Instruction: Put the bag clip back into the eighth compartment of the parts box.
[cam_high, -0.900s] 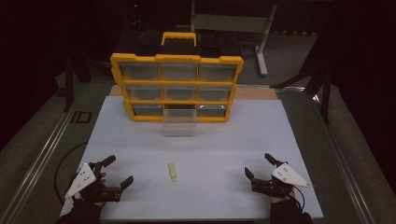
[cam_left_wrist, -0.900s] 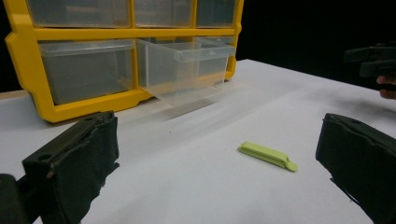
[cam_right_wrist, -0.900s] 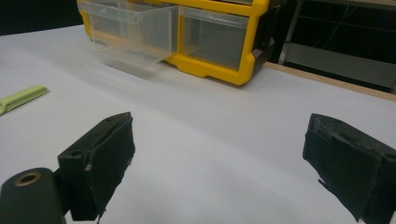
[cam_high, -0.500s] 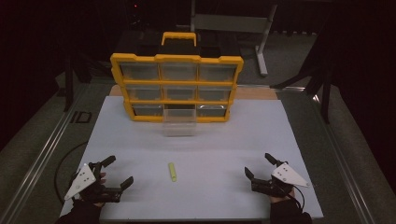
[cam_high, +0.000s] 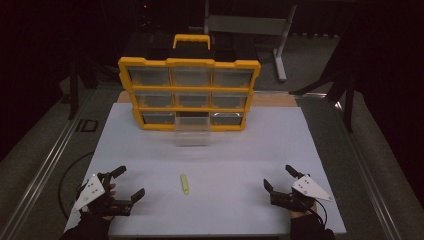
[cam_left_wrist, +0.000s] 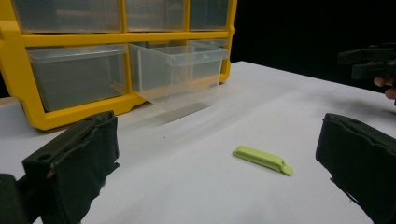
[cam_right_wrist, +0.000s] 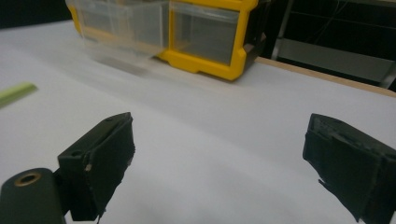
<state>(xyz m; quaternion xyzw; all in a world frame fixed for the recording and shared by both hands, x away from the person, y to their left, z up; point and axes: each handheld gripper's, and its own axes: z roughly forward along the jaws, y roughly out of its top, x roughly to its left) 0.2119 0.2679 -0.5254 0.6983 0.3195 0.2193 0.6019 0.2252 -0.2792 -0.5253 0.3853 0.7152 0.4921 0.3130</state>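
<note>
Drawer cabinet (cam_high: 189, 95), green clip (cam_high: 185, 184) lying unobstructed

Green clip (cam_right_wrist: 16, 92) cut off by left edge.

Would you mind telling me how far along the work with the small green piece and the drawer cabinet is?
Done: the clear drawer in the bottom row of the yellow cabinet is pulled out. In hand: nothing; the left hand-held gripper and right hand-held gripper rest open at the near edge. Left: the green piece lies on the white table, apparently meant for that drawer.
</note>
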